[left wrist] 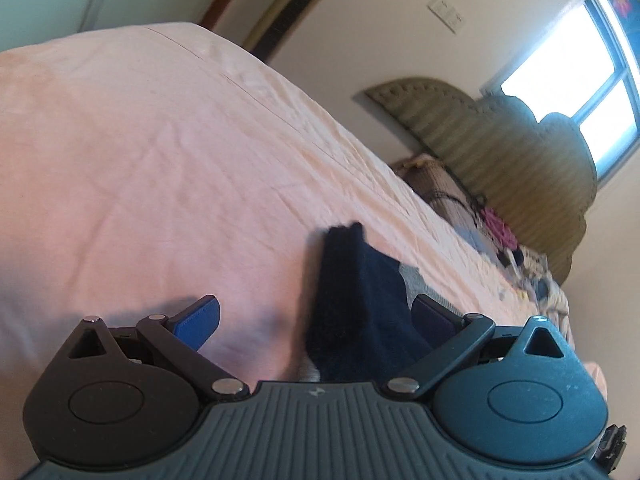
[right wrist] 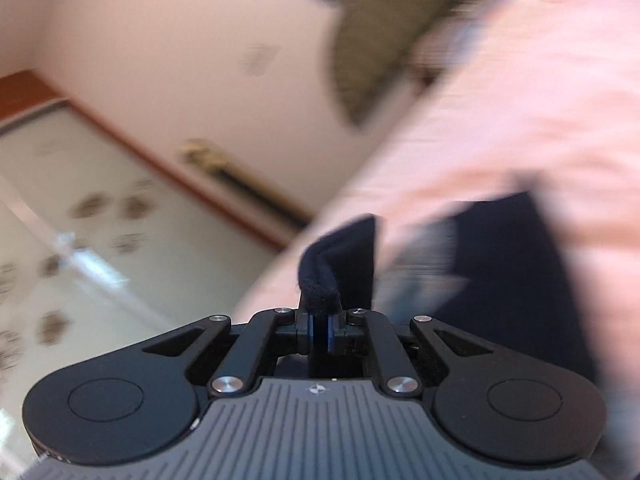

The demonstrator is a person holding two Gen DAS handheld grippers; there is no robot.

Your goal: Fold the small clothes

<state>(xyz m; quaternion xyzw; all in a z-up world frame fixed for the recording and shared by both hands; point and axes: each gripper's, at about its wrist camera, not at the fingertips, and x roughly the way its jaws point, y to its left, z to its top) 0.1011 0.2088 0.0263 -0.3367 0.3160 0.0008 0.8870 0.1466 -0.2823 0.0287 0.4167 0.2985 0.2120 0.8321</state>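
A dark navy small garment (left wrist: 360, 300) with a grey patch lies on the pink bedsheet (left wrist: 140, 160), partly lifted. My left gripper (left wrist: 316, 316) is open, its blue pads (left wrist: 200, 320) spread wide; the garment lies between them, close to the right finger. My right gripper (right wrist: 320, 328) is shut on a dark edge of the same garment (right wrist: 340, 264) and holds it up above the bed (right wrist: 520, 100). The rest of the cloth (right wrist: 512, 272) hangs down to the right. The right wrist view is blurred.
A pile of mixed clothes (left wrist: 500, 236) lies far along the bed by a green padded headboard (left wrist: 500, 144). A window (left wrist: 580, 80) is behind it. The tiled floor (right wrist: 80, 240) and a wall skirting show left of the bed edge.
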